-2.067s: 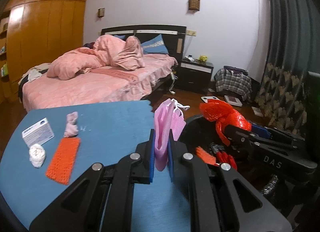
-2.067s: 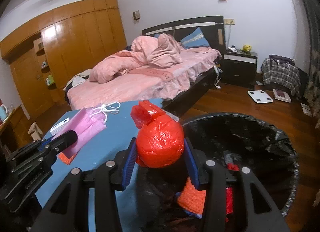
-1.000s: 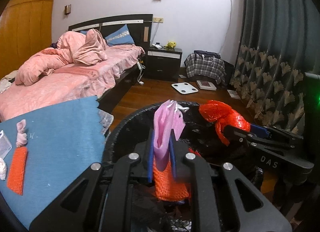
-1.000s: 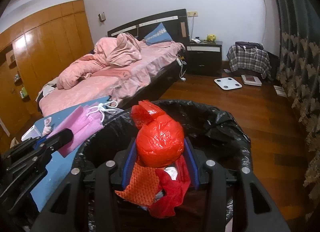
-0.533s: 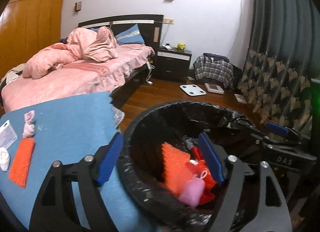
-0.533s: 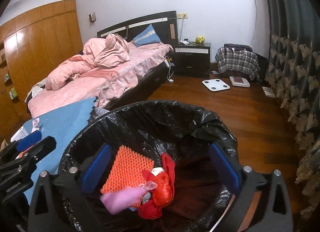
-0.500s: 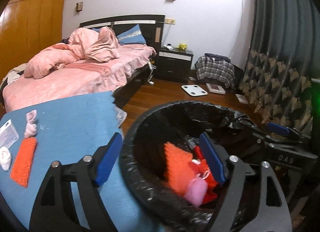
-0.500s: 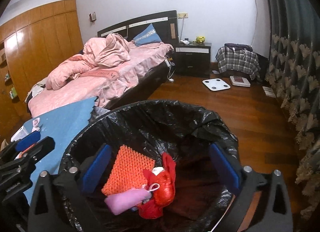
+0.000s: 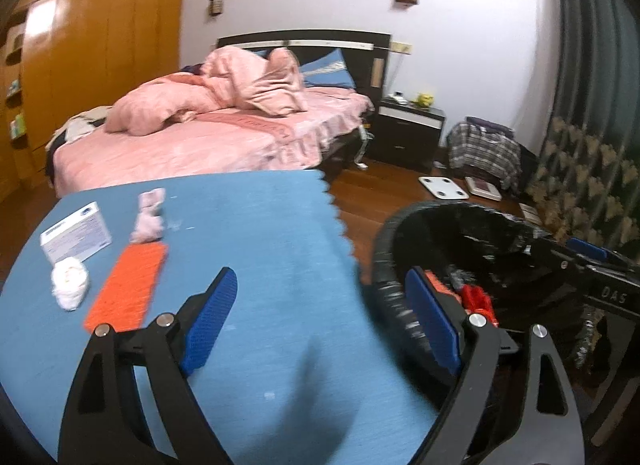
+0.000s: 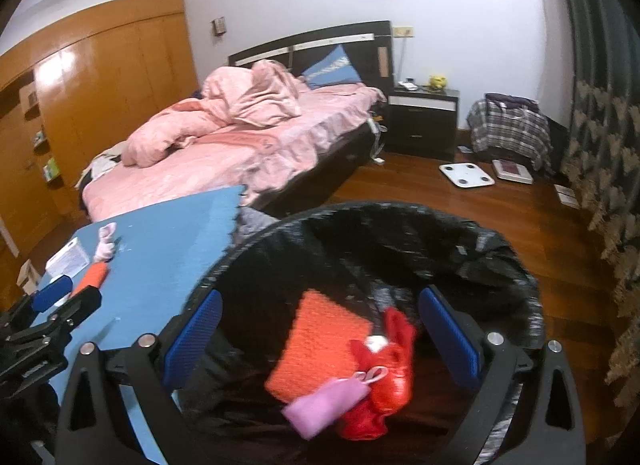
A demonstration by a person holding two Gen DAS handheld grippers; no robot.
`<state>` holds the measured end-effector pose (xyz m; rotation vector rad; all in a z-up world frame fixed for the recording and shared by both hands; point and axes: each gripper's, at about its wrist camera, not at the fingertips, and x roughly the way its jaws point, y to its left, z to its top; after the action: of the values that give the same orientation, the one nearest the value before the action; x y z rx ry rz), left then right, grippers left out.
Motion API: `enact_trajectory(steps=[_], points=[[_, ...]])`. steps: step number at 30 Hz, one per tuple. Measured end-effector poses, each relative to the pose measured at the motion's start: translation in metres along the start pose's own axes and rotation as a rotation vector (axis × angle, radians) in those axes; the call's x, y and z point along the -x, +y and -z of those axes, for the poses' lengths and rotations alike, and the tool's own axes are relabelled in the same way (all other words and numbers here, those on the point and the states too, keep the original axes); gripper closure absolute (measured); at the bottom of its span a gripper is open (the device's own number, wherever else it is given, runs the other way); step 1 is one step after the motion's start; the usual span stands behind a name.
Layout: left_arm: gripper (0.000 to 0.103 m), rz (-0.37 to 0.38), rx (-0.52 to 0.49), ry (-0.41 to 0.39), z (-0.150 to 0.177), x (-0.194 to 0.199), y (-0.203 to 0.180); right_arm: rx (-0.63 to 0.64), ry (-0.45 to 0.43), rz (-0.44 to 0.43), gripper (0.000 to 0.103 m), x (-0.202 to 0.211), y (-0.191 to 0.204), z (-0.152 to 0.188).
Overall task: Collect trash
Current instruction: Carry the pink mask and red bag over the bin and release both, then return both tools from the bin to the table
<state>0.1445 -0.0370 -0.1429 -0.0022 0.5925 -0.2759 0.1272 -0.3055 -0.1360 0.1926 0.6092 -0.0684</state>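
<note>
The black-lined trash bin (image 10: pixel 400 213) holds an orange knitted pad (image 10: pixel 320 345), a red plastic bag (image 10: pixel 392 377) and a pink pouch (image 10: pixel 324 405). My right gripper (image 10: pixel 322 329) hangs open over the bin with nothing between its pads. My left gripper (image 9: pixel 320 317) is above the blue table (image 9: pixel 260 233) beside the bin (image 9: pixel 384 249); its jaws are opening and empty. On the table's left lie an orange pad (image 9: pixel 128 289), a white wad (image 9: pixel 70 285), a pink scrap (image 9: pixel 148 217) and a white box (image 9: pixel 76 237).
A bed with pink bedding (image 9: pixel 224 137) stands behind the table. A dark nightstand (image 9: pixel 408 133), a white scale (image 9: pixel 442 187) and a plaid bag (image 9: pixel 484 153) are on the wooden floor beyond the bin. A patterned curtain (image 9: pixel 580 177) hangs at the right.
Both grippers opened and dropped the pink pouch and the red bag into the bin. My left gripper then swung left, from over the bin to over the table.
</note>
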Motion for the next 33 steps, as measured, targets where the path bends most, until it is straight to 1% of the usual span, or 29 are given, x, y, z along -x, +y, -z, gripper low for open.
enact_trajectory(steps=[14,19,25,29,33], points=[[0.018,-0.182,0.111,0.000,0.018,0.030,0.103,0.104,0.012,-0.152,0.006,-0.017,0.106,-0.002],[0.018,-0.235,0.149,-0.001,0.024,0.039,0.135,0.141,0.018,-0.202,0.006,-0.027,0.149,0.000],[0.018,-0.293,0.179,0.004,0.032,0.045,0.170,0.178,0.036,-0.233,0.006,-0.044,0.187,0.010],[0.018,-0.324,0.202,0.022,0.040,0.045,0.190,0.194,0.060,-0.241,0.006,-0.054,0.203,0.019],[0.018,-0.340,0.209,0.033,0.043,0.043,0.201,0.207,0.082,-0.241,0.006,-0.065,0.214,0.023]])
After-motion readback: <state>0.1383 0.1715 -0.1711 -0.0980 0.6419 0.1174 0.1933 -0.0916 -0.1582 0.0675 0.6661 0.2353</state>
